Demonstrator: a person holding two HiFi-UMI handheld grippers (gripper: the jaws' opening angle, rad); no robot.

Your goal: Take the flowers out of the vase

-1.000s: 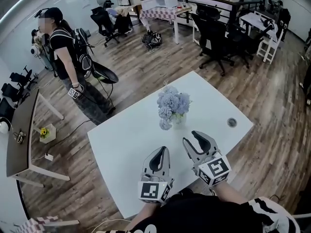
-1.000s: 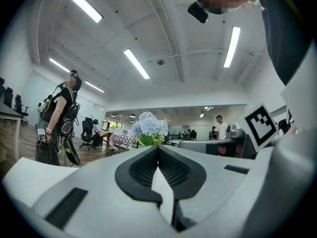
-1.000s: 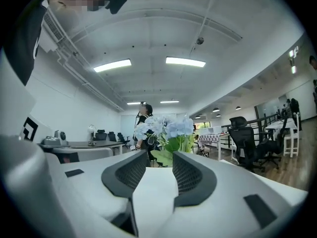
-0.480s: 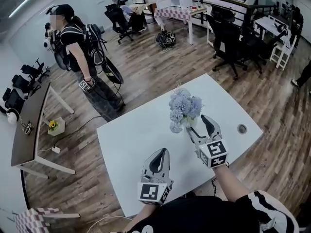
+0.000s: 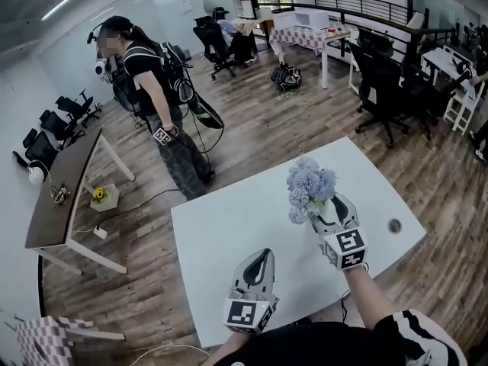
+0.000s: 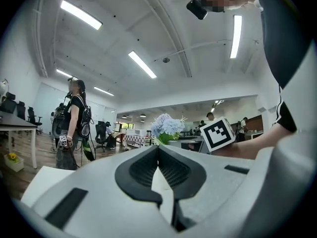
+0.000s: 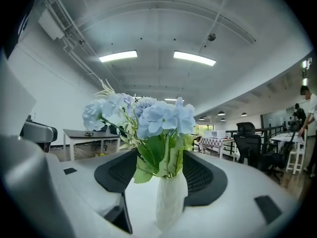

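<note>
Right gripper view is showing the right hand-held gripper (image 7: 161,152) with its jaws spread wide, having just been opening. The white textured ceramic vase (image 7: 171,202) is standing between its two dark ribbed pads, with a gap showing on either side, so nothing is being gripped. The bunch of pale blue artificial hydrangea flowers (image 7: 158,118) with green leaves is sitting upright in the vase's mouth, rising above the jaw line. Head view is placing the vase on the white rectangular table (image 5: 229,235), toward its far right part, with the right hand-held gripper reaching level around it from the near side. The left hand-held gripper (image 5: 258,261) is hovering over the near edge of the table, well apart from the vase. Its jaws are closed together with nothing between them, and it is pointing roughly toward the flowers. A person in dark clothes (image 5: 152,90) is standing on the wooden floor beyond the table, taking no part. The step in hand looks like the approach, with the vase bracketed but not yet secured and the flowers not yet out. The next move probably calls for closing the right jaws gently on the vase body to steady it. The left jaws would then be opening and taking the stems just above the rim for a straight upward pull, so the light vase is not tipping.
</note>
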